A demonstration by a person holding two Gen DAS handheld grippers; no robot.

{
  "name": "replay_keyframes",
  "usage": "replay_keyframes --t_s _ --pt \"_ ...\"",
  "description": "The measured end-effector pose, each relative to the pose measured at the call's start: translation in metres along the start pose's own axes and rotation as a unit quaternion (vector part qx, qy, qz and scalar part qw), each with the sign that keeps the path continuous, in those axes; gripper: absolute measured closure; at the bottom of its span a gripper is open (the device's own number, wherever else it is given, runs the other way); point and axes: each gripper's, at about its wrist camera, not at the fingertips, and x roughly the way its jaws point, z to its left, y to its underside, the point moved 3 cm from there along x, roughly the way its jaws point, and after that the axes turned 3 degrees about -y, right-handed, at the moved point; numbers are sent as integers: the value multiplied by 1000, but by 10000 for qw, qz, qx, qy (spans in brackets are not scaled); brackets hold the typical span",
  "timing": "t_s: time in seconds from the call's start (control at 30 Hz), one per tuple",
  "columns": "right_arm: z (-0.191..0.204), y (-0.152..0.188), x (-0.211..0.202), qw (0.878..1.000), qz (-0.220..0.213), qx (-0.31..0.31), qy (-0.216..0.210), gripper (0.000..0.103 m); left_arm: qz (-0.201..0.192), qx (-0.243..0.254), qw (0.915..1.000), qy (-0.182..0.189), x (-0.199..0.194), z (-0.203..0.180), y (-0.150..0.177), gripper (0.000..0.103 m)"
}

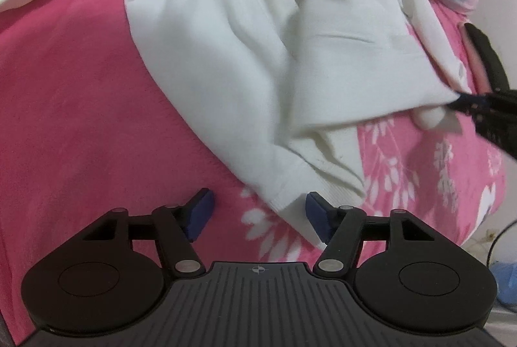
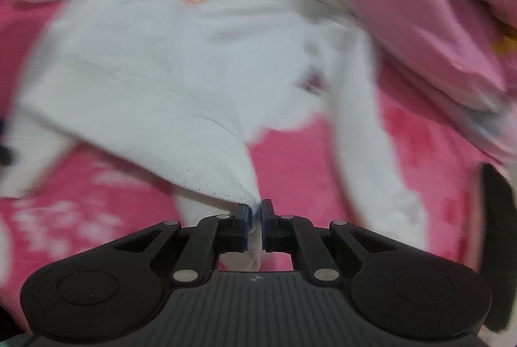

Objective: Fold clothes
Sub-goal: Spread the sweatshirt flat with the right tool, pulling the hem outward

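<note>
R tongs [image 2: 257,216] pinch white garment [image 2: 168,62] hem – L tongs [image 1: 258,212] wide, cuff [image 1: 284,201] between, untouched, on pink blanket [image 1: 64,88].

A white sweatshirt [image 1: 245,56] lies rumpled on a pink floral blanket [image 1: 64,107]. The left gripper [image 1: 258,212] hangs open over the ribbed cuff [image 1: 287,191] of one sleeve, which lies between its blue pads [image 1: 202,211]. At the right edge, the right gripper [image 1: 465,101] pinches the sweatshirt's hem.

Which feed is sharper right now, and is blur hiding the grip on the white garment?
Left wrist view: mostly sharp, fisheye-bent, blur only near the right gripper. Right wrist view: motion-smeared white cotton garment and pink floral blanket, yet the fingers read clearly, pinched on the hem.
</note>
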Motion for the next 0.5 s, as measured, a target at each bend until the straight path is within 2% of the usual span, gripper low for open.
replay_keyframes --t_s 0.1,0.2,0.27,0.33,0.43,0.5 --pt "-32 4 27 9964 487 493 488 98 -19 39 10000 -73 0 -1 3 38" --pt "-53 13 24 9862 785 1406 378 96 -27 64 10000 -70 0 1 5 39" --pt "-48 8 1 9859 393 1626 -8 95 -46 74 10000 -46 -1 3 7 39" --pt "-28 -4 -23 9896 -25 1387 -389 93 -74 66 9999 -44 -1 5 8 40" --pt "22 -28 -48 9922 -515 539 -998 76 -143 0 9999 -96 -2 7 10 46" --pt "52 -38 -54 9889 -684 66 -1315 72 -214 -91 9996 -146 -4 10 9 54"
